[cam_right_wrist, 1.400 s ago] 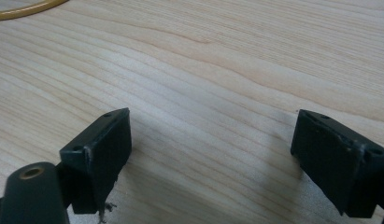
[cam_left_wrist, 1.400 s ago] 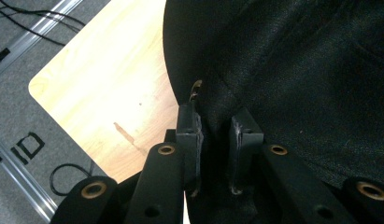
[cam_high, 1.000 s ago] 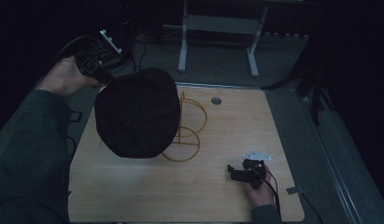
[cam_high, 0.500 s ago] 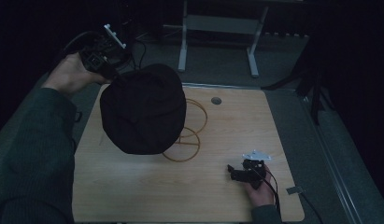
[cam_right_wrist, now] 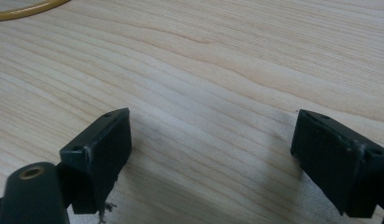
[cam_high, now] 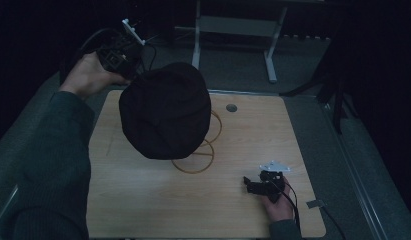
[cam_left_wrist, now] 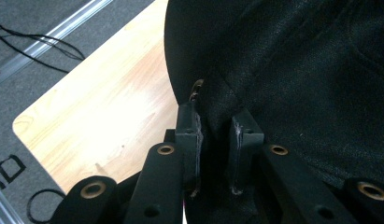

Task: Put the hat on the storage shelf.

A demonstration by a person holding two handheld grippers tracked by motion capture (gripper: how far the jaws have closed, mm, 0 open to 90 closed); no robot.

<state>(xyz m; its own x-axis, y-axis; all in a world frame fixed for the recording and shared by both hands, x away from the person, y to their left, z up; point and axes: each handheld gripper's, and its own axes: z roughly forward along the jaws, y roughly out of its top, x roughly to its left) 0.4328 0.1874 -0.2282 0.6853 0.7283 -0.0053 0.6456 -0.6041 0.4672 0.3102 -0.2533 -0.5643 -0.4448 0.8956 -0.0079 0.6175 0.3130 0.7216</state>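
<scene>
A: Starting at the upper left of the high view, what is there?

B: One left hand (cam_high: 88,75) holding the left gripper (cam_high: 124,64), off the table's far left corner. In the left gripper view its two jaws are pressed together on a fold of black fabric at the edge of the black hat (cam_left_wrist: 292,74).

A: And the hat itself?

B: One hat (cam_high: 165,117), hanging from that gripper over the left-centre of the wooden table (cam_high: 143,200), clear of the top as far as the dim high view lets me judge. It covers part of the yellow wire rings (cam_high: 198,162) lying on the table beneath it. I count two loops showing past its right and lower edges, though more may be hidden.

A: Further right?

B: One small round grey grommet (cam_high: 231,107) set in the table near its far edge. Then, at the lower right, the right hand (cam_high: 278,205) holds the right gripper (cam_high: 249,184) low on the table. In the right gripper view its two jaws stand wide apart with only bare wood between them, and a bit of a yellow ring (cam_right_wrist: 26,11) curves in at the upper left corner.
</scene>
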